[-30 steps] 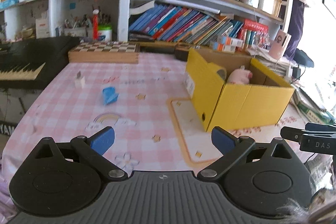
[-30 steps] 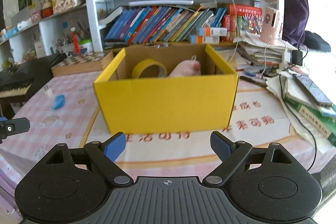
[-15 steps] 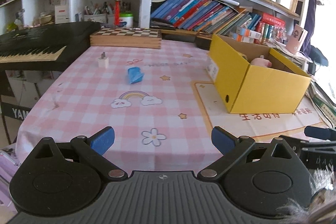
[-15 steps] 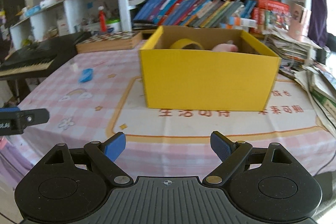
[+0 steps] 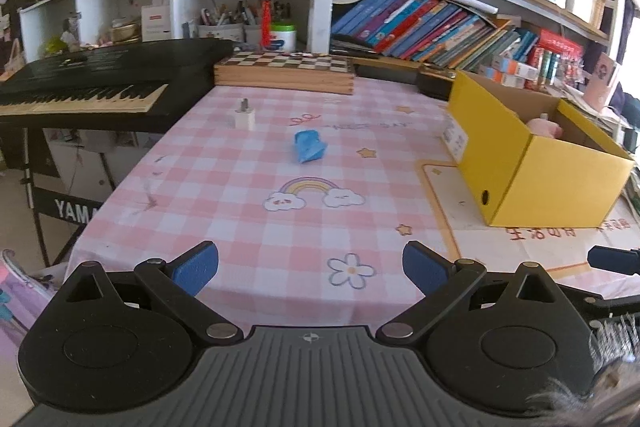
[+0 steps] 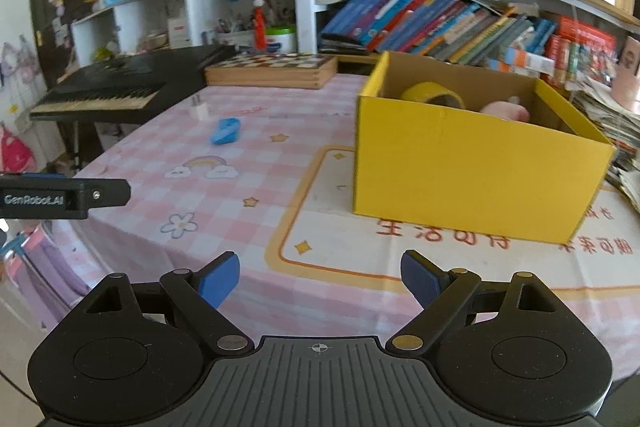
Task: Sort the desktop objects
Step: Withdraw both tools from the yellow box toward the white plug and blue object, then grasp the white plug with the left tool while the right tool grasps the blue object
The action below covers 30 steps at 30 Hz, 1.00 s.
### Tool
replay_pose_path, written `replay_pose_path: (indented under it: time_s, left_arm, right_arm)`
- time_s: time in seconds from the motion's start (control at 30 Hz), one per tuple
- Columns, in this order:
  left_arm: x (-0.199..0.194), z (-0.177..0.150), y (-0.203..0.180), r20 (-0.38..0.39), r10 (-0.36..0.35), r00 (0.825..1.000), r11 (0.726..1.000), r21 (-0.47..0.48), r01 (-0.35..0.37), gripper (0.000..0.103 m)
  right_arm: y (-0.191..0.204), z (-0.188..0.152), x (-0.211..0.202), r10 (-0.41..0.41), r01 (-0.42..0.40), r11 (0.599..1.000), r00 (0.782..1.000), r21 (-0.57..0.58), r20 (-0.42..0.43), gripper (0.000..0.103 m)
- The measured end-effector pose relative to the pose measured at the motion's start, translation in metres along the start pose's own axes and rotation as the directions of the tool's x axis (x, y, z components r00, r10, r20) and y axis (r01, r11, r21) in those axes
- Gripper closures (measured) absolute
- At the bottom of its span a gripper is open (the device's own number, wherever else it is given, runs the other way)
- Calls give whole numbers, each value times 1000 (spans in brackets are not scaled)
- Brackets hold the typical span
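A yellow cardboard box [image 6: 472, 179] [image 5: 560, 187] stands on the right side of the pink checked tablecloth [image 5: 256, 211]; inside it lie a yellow tape roll [image 6: 432, 95] and a pink soft object [image 6: 506, 111] [image 5: 544, 126]. A small blue object [image 5: 309, 145] [image 6: 225, 131] and a white plug adapter [image 5: 244, 115] [image 6: 199, 109] rest on the cloth farther back. My left gripper [image 5: 310, 267] is open and empty above the table's near edge. My right gripper [image 6: 319, 279] is open and empty in front of the box.
A black keyboard [image 5: 88, 87] stands left of the table. A wooden chessboard box [image 5: 285, 71] lies at the far edge, under shelves packed with books [image 5: 420, 27]. Stacked papers [image 6: 608, 115] sit right of the box. The left gripper's finger [image 6: 68, 193] shows at the right view's left.
Both grippers have drawn back from the box toward the table's near edge and turned left, so more of the cloth, the keyboard and the blue object show. Jaws stay as wide as before.
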State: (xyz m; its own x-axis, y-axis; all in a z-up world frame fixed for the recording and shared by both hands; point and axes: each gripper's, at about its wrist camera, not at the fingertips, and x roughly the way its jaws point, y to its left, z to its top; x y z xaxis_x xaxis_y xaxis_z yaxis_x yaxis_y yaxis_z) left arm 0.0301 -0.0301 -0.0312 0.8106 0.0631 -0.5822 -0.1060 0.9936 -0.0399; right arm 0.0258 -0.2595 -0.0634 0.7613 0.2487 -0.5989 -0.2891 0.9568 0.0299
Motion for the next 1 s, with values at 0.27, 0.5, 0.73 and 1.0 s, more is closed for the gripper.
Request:
replay_pose_path:
  time_s: [0.27,0.5,0.73,1.0]
  left_arm:
    - [11,6,12,-9,66,998,998,-22,-67,4]
    - [26,16,26,4,116,993,993,-33,-116,4]
    - [52,31,39,25,140,990,990,-37,-140,4]
    - [91,56,44,38,99,994,994,41,-101,4]
  right_arm:
    - [16,12,21,91,-89,994,996,-69,13,13]
    - [37,26,48,185,-176,972,982,-156,44,13]
    - [55,43,80,242,-219,950,967,-223,81,13]
    - [62,67,123,264,-239,945,961,-223,88,13]
